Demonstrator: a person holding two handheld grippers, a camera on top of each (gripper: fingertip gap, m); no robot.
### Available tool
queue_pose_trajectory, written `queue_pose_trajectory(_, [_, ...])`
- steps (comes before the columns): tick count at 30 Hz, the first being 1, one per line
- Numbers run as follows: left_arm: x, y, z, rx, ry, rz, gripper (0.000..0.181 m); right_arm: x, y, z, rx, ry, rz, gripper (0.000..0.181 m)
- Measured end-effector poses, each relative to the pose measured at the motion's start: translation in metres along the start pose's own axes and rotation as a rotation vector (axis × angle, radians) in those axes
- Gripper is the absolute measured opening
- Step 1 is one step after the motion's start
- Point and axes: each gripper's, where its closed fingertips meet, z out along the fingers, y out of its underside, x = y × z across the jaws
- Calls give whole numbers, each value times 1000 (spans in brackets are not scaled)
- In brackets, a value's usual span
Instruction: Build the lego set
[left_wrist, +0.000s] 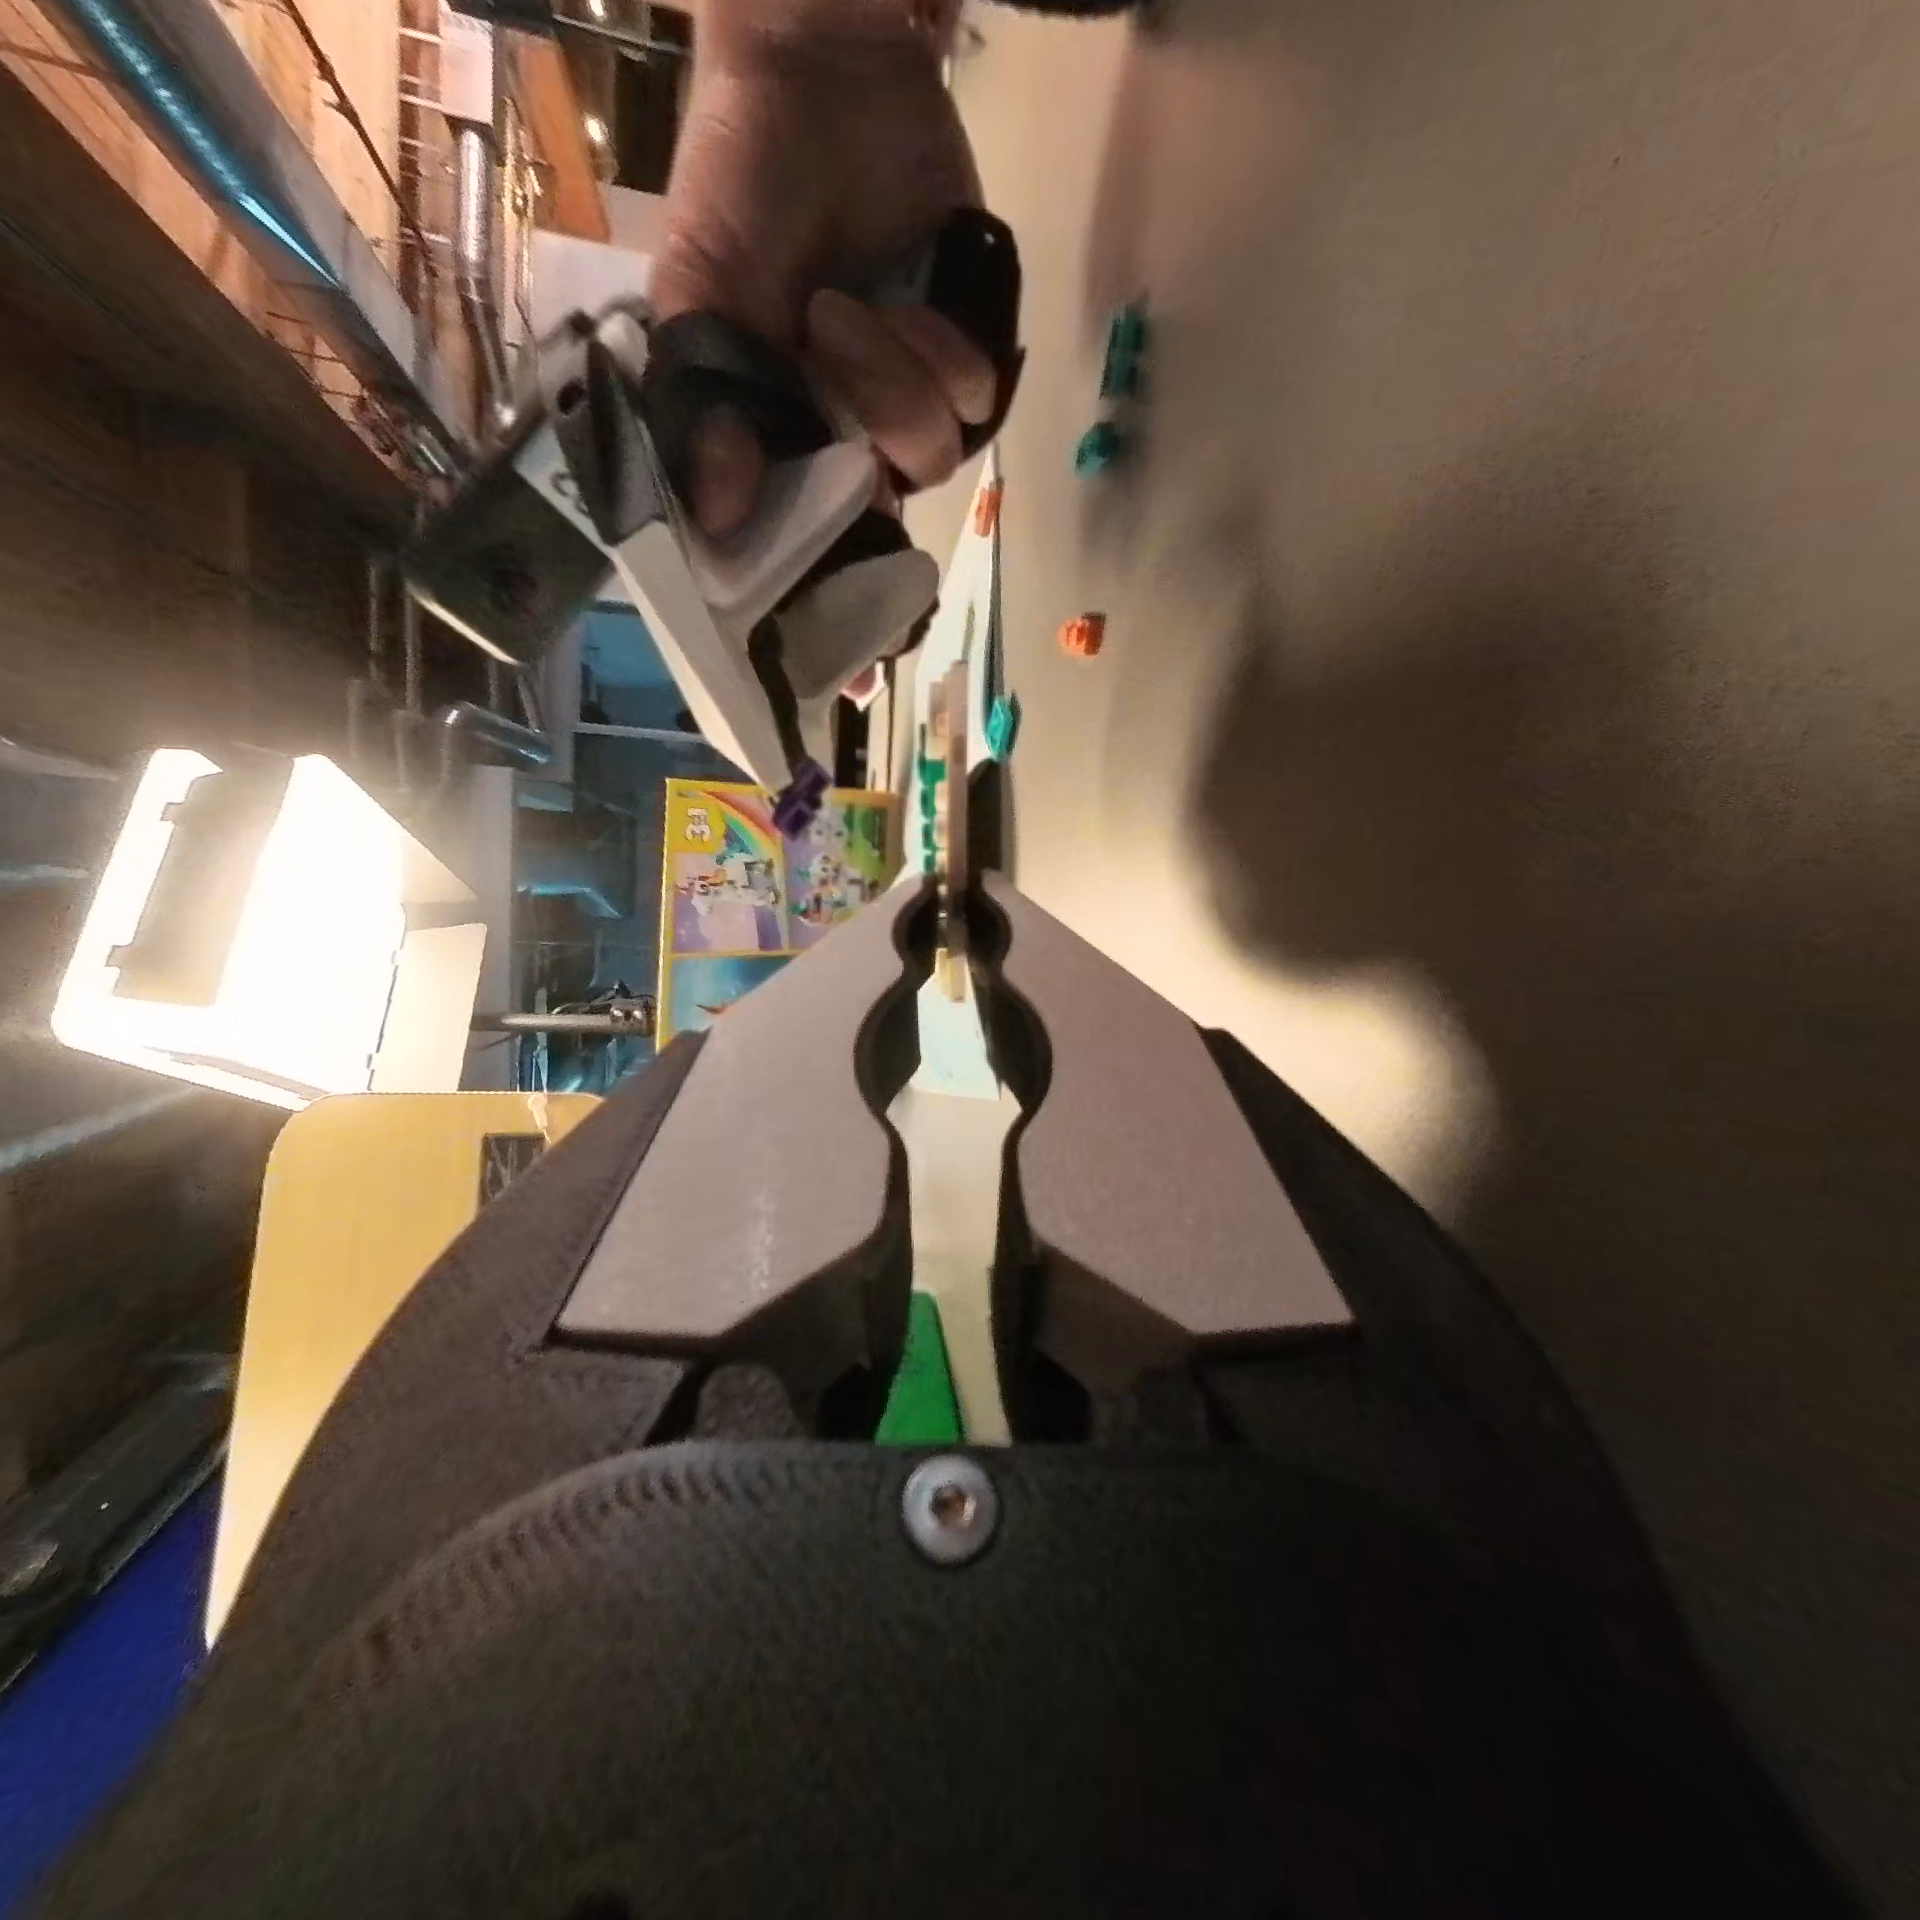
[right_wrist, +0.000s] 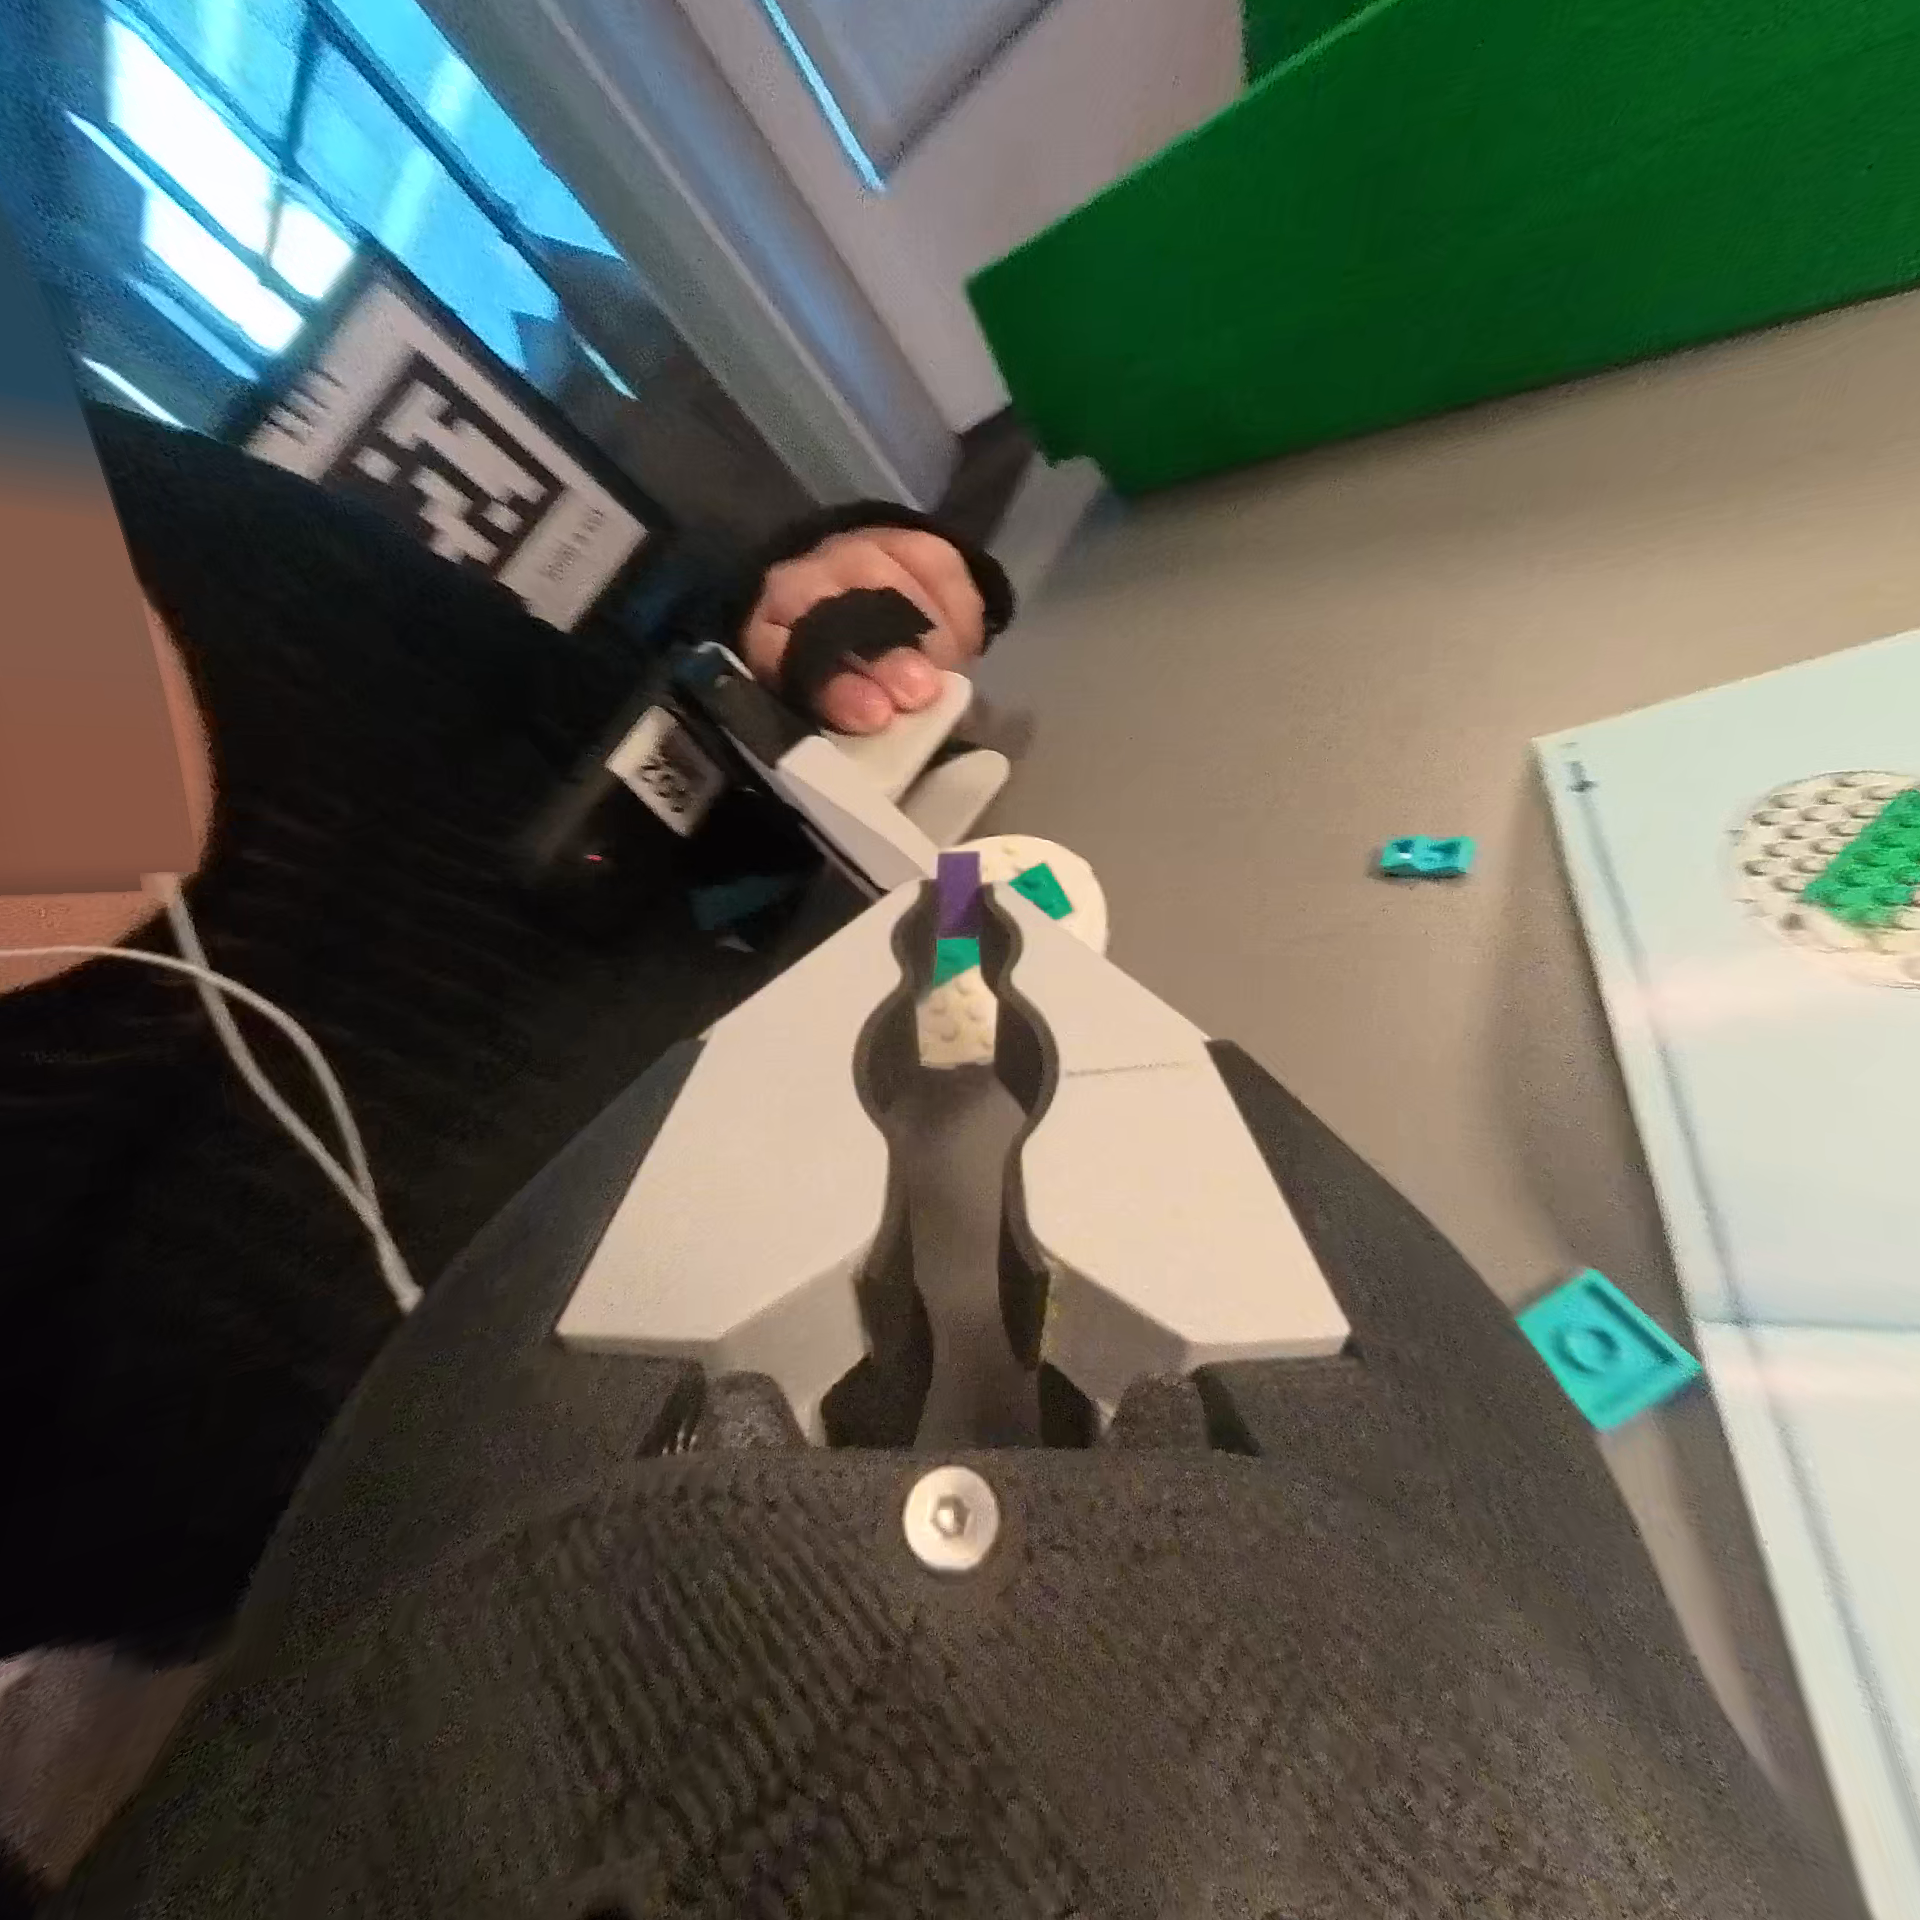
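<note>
Purple piece about to go on the round plate

Left gripper (left_wrist: 954, 914) pinches the round plate (left_wrist: 953, 821) edge-on at 12 o'clock; right gripper (right_wrist: 958, 914) clamps the purple brick (right_wrist: 956, 896). Next, I'd guess: line up the studs and press.

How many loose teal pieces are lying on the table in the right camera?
2. One teal piece lies out on the grey table, another near the booklet's edge. More may be hidden.
</note>
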Motion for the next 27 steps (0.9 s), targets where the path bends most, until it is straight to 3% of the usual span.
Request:
queue_pose_trajectory(7, [-5, -6, 0, 33, -42, 6, 4, -9, 5, 7, -8, -71, -32, 6])
queue_pose_trajectory(19, [-2, -10, 1, 50, -27, 22, 4, -12, 0, 4, -39, 45, -210, 6])
queue_pose_trajectory(27, [1, -19, 1, 86, -18, 32, 4, -13, 12, 20, -193, 53, -280, 6])
